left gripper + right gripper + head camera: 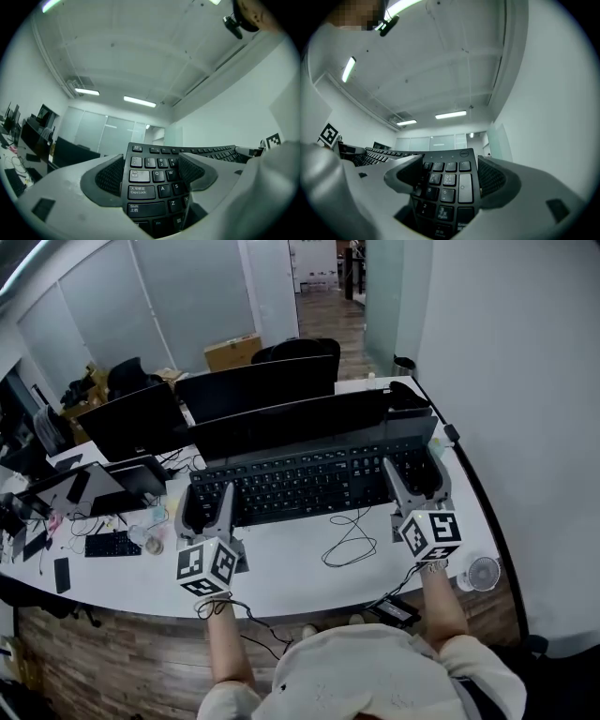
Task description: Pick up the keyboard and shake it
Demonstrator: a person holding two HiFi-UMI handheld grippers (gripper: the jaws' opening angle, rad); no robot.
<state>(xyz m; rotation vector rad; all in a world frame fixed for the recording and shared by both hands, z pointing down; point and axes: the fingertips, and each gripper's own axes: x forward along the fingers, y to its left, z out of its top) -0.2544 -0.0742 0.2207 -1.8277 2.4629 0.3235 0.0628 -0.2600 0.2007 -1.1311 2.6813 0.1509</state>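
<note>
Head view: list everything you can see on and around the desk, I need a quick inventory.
keyboard: one, black, between the two grippers
monitors: at least two, black, behind the keyboard
small keyboard: one, black, desk's left
phone: one, black, near left edge
cable: one, black, looped before the keyboard
fan: one, white, desk's near right
cardboard box: one, brown, behind the monitors
desk: one, white
left gripper: grey, shut on the keyboard's left end
right gripper: grey, shut on its right end
</note>
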